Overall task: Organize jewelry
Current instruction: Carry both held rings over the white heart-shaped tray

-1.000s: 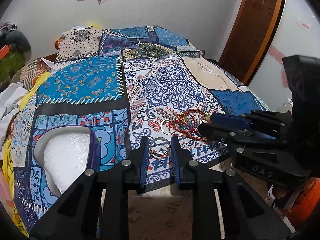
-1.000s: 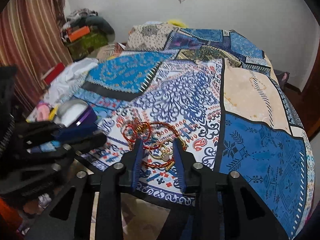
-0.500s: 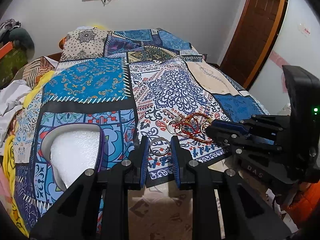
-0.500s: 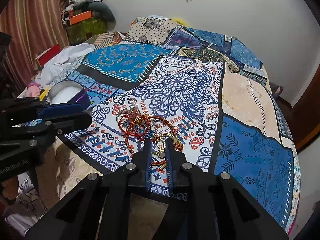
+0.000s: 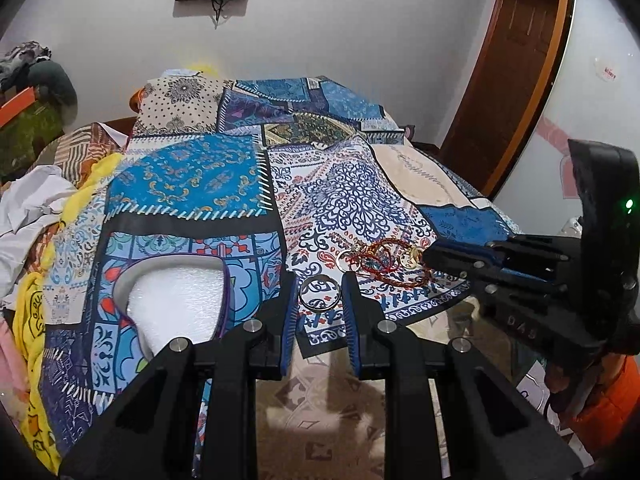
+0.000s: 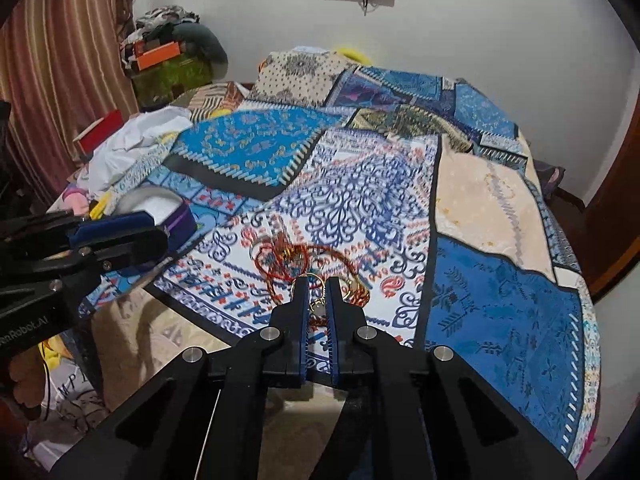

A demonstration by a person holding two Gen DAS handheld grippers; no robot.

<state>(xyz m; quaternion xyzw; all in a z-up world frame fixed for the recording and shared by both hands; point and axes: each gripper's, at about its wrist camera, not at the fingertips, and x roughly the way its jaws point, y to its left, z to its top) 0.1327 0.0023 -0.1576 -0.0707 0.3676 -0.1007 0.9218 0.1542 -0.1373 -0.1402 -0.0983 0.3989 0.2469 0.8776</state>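
- The left gripper (image 5: 320, 300) is clamped on a silver bangle (image 5: 320, 298); the ring sits across the gap between the two blue pads, touching both, its open face turned up towards the room.
- The box (image 5: 176, 300), purple-walled with a white padded lining, lies on the patchwork bedspread (image 5: 192, 184) to the left of that gripper and near the front edge of the bed. Of the two hands, the left is much the nearer to it.
- So the coming move, as I judge it, turns on one thing: the box lies leftward of the held bangle, at about the same depth on the bed, so a sideways carry to the left would bring the bangle over the white lining.
- The right gripper (image 6: 318, 296) has its fingers drawn together at the near edge of the jewelry pile (image 6: 308, 268), a tangle of red cord bangles and thin gold rings.
- A gold ring (image 6: 318, 306) with a small charm sits pinched between the pads; I cannot tell whether the red cords are caught with it.
- The pile itself lies just beyond those fingertips, on the white-and-blue paisley panel, to the right of the left gripper and well apart from the box.
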